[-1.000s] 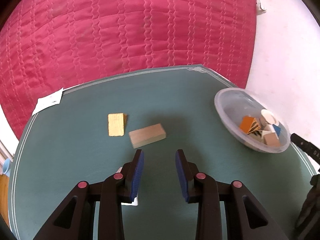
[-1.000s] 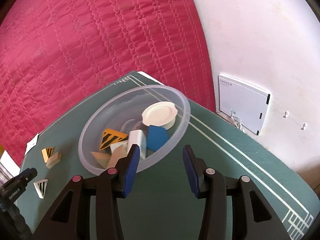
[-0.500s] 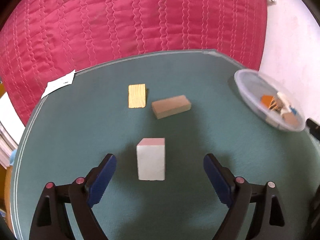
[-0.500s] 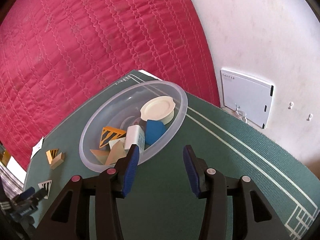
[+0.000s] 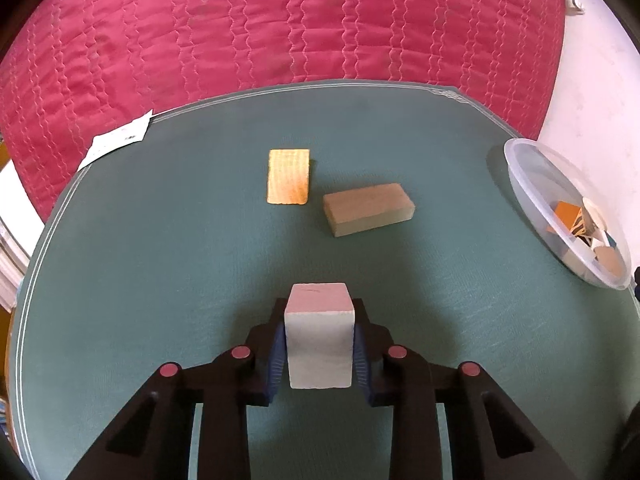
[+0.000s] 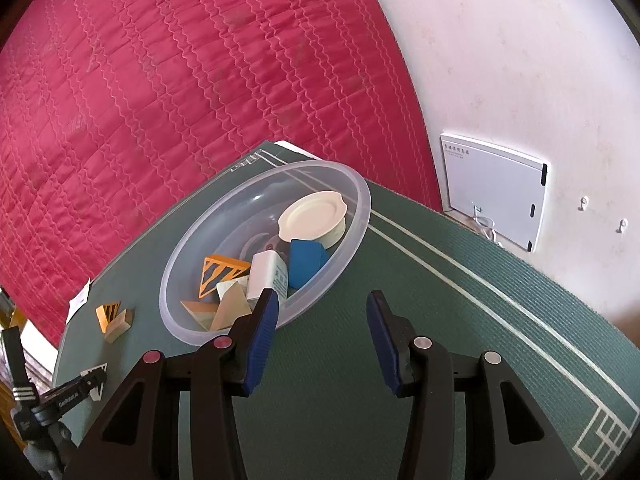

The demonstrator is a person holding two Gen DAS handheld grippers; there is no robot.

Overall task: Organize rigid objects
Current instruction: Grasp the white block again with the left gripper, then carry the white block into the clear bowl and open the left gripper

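Jaws of the left gripper clamp a white block on the green mat, well apart from the clear bowl; the right gripper hovers beside the bowl, jaws apart, empty.

Background here is mostly a big pink quilted cover with wavy stitching, running right along the far edge of the green mat that covers the table. There's a white paper slip sitting at the mat's far left corner, half hanging over the edge onto the quilt. Off past the right edge the white wall has a flat white panel leaning or mounted low on it, with a thin cord coming off its bottom.
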